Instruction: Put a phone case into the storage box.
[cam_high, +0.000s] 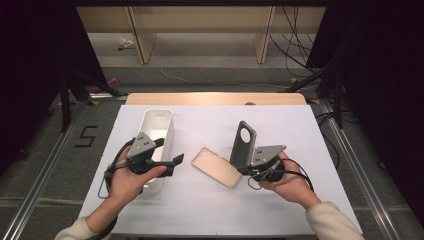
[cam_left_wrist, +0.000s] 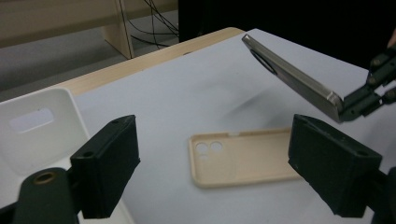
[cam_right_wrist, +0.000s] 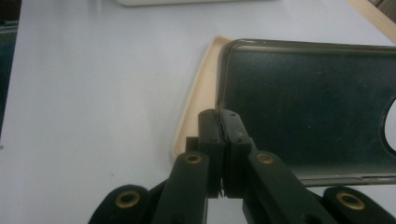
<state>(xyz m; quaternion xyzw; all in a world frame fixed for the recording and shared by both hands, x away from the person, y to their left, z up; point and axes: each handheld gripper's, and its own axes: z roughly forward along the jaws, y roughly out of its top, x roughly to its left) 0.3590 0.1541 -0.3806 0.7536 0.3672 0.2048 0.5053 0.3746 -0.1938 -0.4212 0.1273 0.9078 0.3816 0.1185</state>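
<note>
Black jaws of the right gripper (cam_right_wrist: 223, 140) rise from the bottom of the right gripper view, pressed tight together on the lower edge of a dark phone case (cam_right_wrist: 308, 107). They pinch its thin rim with no gap between the pads. In the high view this dark phone case (cam_high: 243, 145) stands tilted up from the white table cover (cam_high: 210, 200), lifted clear of it, its round camera hole at the top, with the right gripper (cam_high: 248, 169) clamped at its bottom corner.

Beside and partly under it lies a beige phone case (cam_high: 216, 166), flat on the cover with its hollow side up. In the left gripper view the beige phone case (cam_left_wrist: 243, 156) sits between the two jaws but well beyond them, untouched.

The left gripper (cam_high: 175, 161) hovers over the near end of a white bin (cam_high: 159, 131), its jaws spread wide with nothing between them.
</note>
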